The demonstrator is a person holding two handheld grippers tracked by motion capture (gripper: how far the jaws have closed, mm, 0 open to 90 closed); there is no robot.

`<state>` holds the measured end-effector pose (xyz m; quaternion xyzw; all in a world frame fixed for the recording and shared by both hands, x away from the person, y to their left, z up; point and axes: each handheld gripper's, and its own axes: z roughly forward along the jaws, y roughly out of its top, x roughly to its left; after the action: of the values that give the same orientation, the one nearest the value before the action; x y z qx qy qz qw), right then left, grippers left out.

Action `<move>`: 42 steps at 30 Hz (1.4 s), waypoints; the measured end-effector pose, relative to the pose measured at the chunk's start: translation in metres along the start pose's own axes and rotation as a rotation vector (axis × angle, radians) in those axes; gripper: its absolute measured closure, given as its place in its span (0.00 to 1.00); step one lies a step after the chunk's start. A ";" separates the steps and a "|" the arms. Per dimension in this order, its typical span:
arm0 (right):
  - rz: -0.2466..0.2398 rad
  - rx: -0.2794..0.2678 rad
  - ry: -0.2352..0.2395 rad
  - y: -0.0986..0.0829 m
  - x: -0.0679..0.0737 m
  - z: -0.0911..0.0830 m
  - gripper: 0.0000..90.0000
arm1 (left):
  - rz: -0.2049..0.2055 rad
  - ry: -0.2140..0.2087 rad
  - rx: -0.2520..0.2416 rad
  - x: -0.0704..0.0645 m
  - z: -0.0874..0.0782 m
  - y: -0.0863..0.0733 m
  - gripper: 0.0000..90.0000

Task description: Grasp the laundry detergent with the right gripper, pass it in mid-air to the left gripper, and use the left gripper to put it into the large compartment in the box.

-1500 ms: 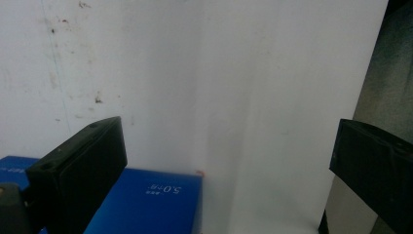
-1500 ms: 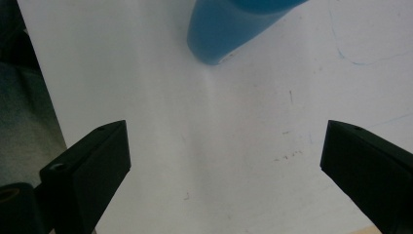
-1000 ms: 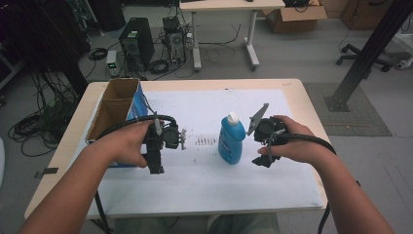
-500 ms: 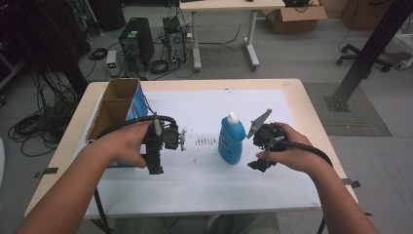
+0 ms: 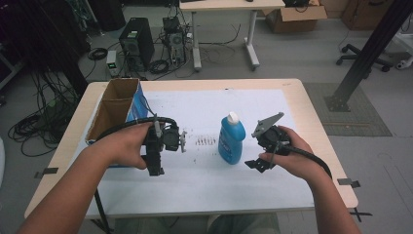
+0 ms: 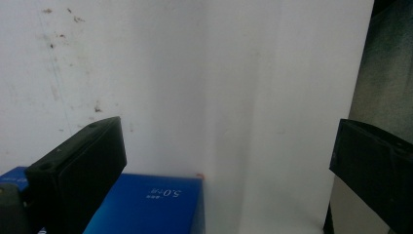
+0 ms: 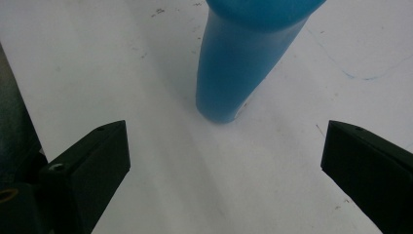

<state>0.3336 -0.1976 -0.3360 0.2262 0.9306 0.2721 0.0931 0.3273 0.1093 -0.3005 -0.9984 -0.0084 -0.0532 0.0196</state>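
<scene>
A blue bottle point(image 5: 231, 140) with a white cap stands upright near the middle of the white sheet point(image 5: 214, 180). My right gripper point(image 5: 256, 165) hovers just right of it, jaws wide apart and empty; in the right gripper view the bottle's base point(image 7: 243, 73) stands ahead of them, untouched. My left gripper point(image 5: 155, 165) is held left of centre, beside the blue side of a cardboard box point(image 5: 113, 109). Its jaws are open over the sheet point(image 6: 219, 97), with the blue box face point(image 6: 151, 204) low between them.
The open cardboard box sits at the table's left edge. A patch of dark marks point(image 5: 205, 142) stains the sheet between the grippers. Cables trail from both grippers. Beyond the table point(image 5: 321, 141) are a computer tower point(image 5: 135, 44), another desk and a black post point(image 5: 370, 53).
My right gripper has dropped slightly lower and toward the near edge, staying beside the bottle. The left gripper and the bottle are where they were.
</scene>
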 end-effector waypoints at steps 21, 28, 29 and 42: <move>0.085 -0.138 -0.010 -0.010 0.008 0.023 0.04 | 0.005 0.000 0.001 -0.005 0.002 0.000 0.00; 0.098 -0.169 -0.022 -0.012 0.008 0.029 0.04 | 0.005 0.000 0.002 -0.007 0.003 0.001 0.00; 0.104 -0.176 -0.024 -0.013 0.009 0.030 0.04 | 0.006 -0.001 0.002 -0.007 0.003 0.002 0.00; 0.146 -0.268 -0.062 -0.013 0.010 0.043 0.03 | 0.010 0.003 -0.008 -0.010 0.003 0.004 0.00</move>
<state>0.3329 -0.1822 -0.3795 0.2873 0.8638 0.3927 0.1311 0.3179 0.1054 -0.3043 -0.9984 -0.0032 -0.0546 0.0156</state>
